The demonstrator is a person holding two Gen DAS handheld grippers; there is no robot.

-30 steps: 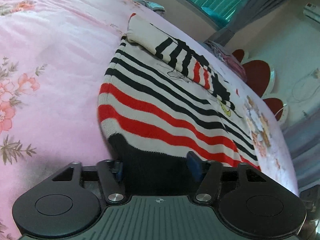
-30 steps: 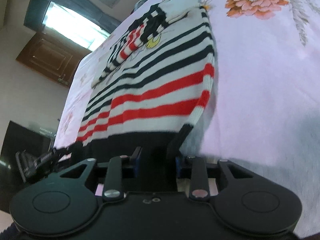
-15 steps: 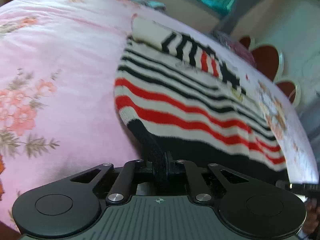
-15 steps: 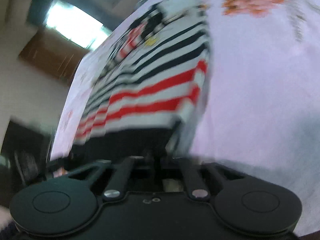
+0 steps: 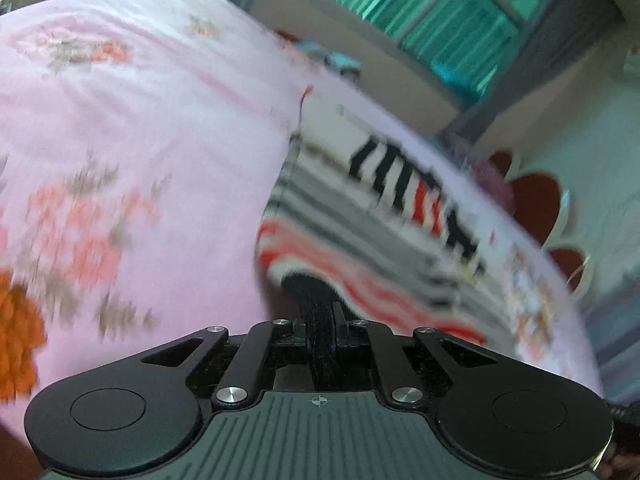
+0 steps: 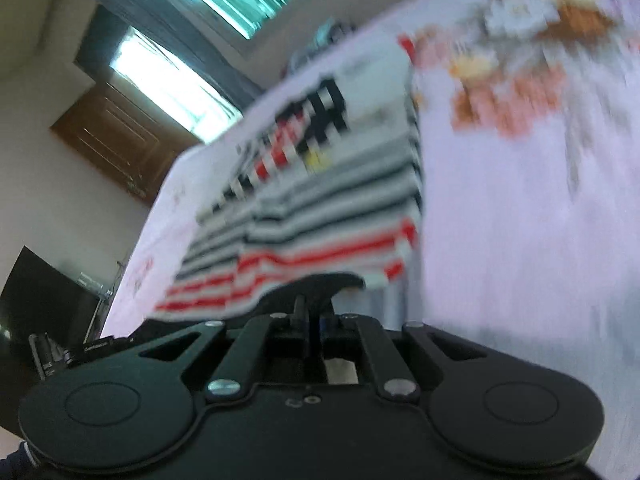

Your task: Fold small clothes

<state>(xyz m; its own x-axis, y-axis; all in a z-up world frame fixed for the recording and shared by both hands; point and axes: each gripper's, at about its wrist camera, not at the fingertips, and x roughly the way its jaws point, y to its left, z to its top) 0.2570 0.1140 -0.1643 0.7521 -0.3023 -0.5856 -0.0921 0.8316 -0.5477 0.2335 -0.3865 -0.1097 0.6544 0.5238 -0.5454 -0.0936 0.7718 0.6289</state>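
A small knitted sweater (image 5: 372, 240) with red, black and white stripes and a black hem lies on a pink flowered bedsheet (image 5: 140, 152). My left gripper (image 5: 320, 320) is shut on the hem's left corner, and the black band runs up between its pads. In the right wrist view the same sweater (image 6: 320, 216) is lifted at its near edge. My right gripper (image 6: 312, 316) is shut on the hem's right corner, which curls up off the sheet. A folded striped sleeve (image 5: 404, 176) lies across the sweater's far part. Both views are blurred.
The bedsheet (image 6: 520, 200) spreads wide to the right of the sweater. A red scalloped headboard (image 5: 536, 200) stands past the bed's far right side. Green window blinds (image 5: 436, 28) and a brown wooden door (image 6: 116, 136) are beyond. More clothes (image 5: 340, 62) lie at the far edge.
Both grippers went from open around the black hem to shut on it. They have since risen, lifting the hem's two corners off the sheet.
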